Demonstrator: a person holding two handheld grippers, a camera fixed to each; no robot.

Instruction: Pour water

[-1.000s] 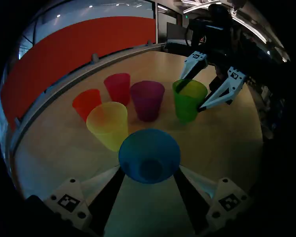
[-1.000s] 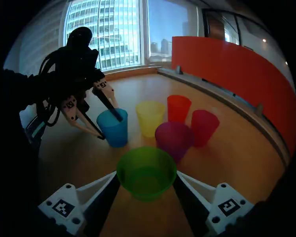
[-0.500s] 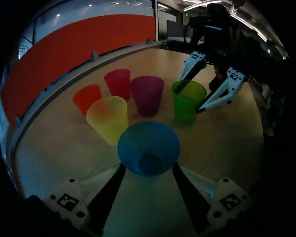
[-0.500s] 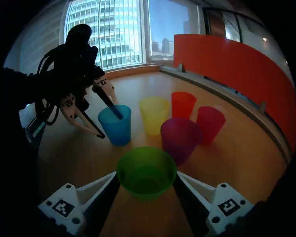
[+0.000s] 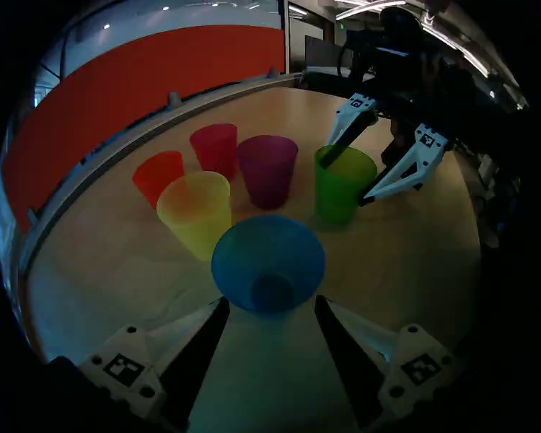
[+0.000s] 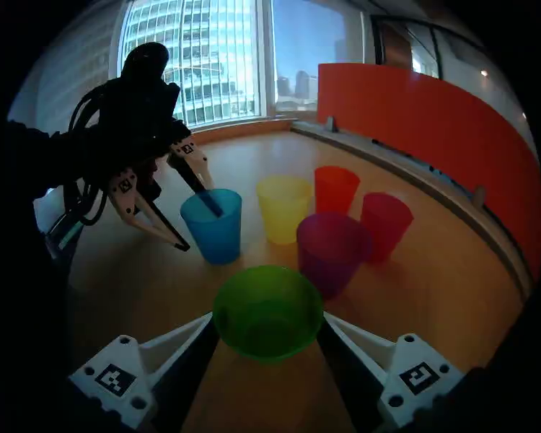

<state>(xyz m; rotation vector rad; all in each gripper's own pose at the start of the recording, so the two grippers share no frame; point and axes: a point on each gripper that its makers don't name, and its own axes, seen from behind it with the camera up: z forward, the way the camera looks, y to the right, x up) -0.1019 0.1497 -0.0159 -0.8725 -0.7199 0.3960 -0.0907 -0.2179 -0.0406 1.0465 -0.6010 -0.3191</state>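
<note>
Six plastic cups grouped over a wooden worktop [image 5: 407, 245]. Blue cup [image 5: 268, 256] pinched between both fingers of the left hand-held gripper [image 5: 269, 303], just beside the yellow cup [image 5: 195, 209]. Green cup [image 6: 267, 299] likewise clamped in the right hand-held gripper [image 6: 267, 321] — purple cup [image 6: 330, 249] near it. Water inside either cup — cannot tell.

A pale wooden table [image 6: 443, 289] stands beside an orange partition [image 6: 443, 123], with tall windows [image 6: 198, 65] showing daylit towers.
</note>
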